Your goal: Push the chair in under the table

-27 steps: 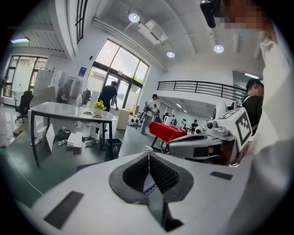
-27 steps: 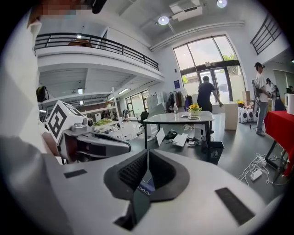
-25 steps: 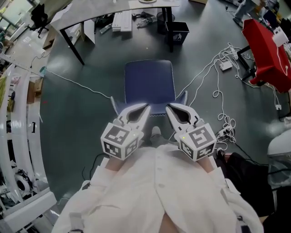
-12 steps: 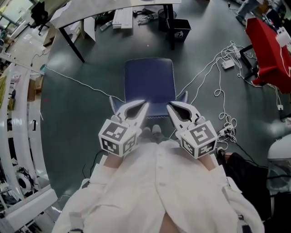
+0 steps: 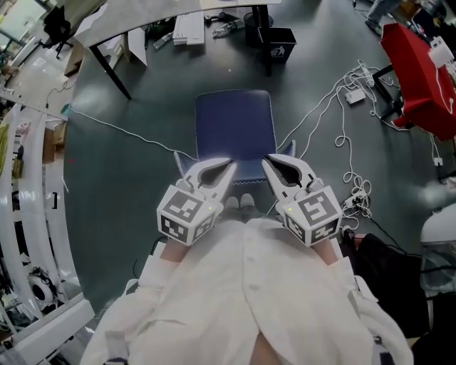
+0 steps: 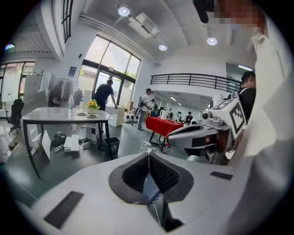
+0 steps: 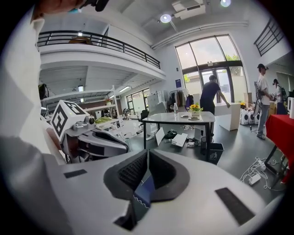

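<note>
The chair (image 5: pixel 235 132), blue-padded with pale stitching along its edges, is standing upright on the floor, well short of the counter (image 5: pixel 135 21) and not under it. The counter, white-topped on black legs, is standing beyond the chair's far edge.

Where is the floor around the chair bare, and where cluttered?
Bare: the grey floor between the blue padded chair and the white-topped black-legged table, and left of the chair apart from one thin white cable. Crowded: tangled white cables right of the chair; a black waste bin and flat white boxes under the table.
</note>
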`<move>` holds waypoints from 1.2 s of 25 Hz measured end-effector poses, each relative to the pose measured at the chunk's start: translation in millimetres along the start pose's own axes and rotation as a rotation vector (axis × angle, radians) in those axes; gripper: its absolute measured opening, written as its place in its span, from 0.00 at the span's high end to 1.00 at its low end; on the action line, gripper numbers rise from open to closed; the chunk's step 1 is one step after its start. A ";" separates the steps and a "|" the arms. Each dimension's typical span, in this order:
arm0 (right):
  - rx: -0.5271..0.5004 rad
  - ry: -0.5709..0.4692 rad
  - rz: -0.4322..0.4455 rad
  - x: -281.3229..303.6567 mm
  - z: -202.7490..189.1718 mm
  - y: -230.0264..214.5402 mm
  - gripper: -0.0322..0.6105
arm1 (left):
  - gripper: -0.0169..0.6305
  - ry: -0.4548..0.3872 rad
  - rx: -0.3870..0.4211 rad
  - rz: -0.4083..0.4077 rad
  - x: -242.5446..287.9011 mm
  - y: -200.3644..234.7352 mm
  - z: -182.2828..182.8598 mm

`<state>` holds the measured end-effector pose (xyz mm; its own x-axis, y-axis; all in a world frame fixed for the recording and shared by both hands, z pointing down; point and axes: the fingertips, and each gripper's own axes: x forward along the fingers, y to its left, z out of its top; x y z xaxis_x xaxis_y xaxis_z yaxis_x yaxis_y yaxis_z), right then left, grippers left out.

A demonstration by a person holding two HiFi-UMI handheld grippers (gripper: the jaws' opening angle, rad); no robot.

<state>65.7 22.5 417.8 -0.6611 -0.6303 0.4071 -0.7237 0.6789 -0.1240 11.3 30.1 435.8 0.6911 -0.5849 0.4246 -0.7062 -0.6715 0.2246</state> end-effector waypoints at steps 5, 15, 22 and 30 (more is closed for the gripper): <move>-0.015 0.055 0.002 4.6 -11.2 4.3 0.89 | 0.95 0.048 0.095 -0.040 -1.1 -5.5 -10.3; -0.111 0.171 0.077 12.1 -39.5 27.3 0.89 | 0.95 0.151 0.113 -0.065 -7.7 3.2 -46.6; -0.123 0.237 0.112 15.2 -61.7 33.8 0.89 | 0.80 0.240 0.217 -0.089 -0.1 -2.3 -72.3; -0.376 0.371 0.097 17.0 -87.8 36.2 0.75 | 0.71 0.354 0.338 -0.057 -5.9 6.6 -98.5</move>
<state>45.7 69.4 499.7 -0.5576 -0.4293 0.7105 -0.4971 0.8582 0.1284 -12.6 74.0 521.1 0.5910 -0.3915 0.7053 -0.5390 -0.8422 -0.0159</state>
